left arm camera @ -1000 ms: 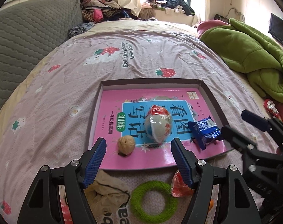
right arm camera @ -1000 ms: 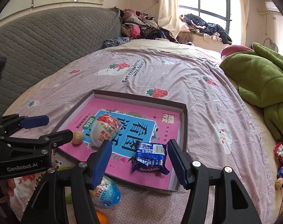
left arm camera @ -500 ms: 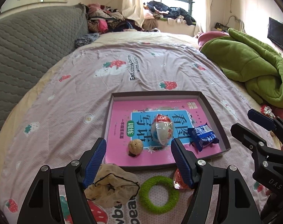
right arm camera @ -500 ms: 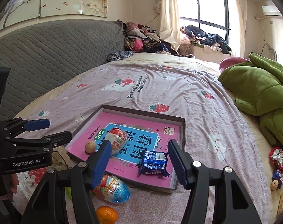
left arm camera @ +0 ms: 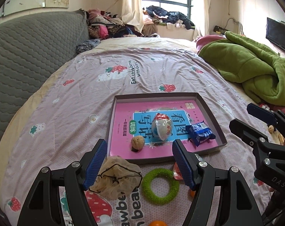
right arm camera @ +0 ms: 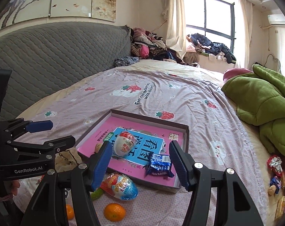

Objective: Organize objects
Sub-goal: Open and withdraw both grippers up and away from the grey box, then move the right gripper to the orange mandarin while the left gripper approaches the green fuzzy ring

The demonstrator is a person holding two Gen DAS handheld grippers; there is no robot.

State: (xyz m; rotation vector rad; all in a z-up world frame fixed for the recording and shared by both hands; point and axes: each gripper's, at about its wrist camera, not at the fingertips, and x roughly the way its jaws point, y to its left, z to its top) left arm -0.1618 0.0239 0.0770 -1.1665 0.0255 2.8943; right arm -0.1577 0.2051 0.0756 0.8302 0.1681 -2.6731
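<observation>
Left black gripper with blue pads (left arm camera: 138, 162) spread wide and empty above beige mesh pouch (left arm camera: 117, 177) and green fuzzy ring (left arm camera: 160, 186), shallow grey cardboard box (left arm camera: 153, 95) holding walnut (left arm camera: 137, 142), foil-wrapped egg (left arm camera: 163, 127), blue snack packet (left arm camera: 200, 132), right black gripper (right arm camera: 140, 162) wide apart, empty, small orange mandarin (right arm camera: 114, 212) on bedsheet

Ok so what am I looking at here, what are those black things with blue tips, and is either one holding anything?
Those are two hand-held claws; a person carries one in each hand. Each has a fisheye camera looking along its fingers, so one picture is from the left claw and the other from the right claw. Both are open and hold nothing. They hover over a bed. A box there holds a walnut, a toy egg and a blue packet. In front of it lie a green ring, a mesh bag, another egg and oranges.
</observation>
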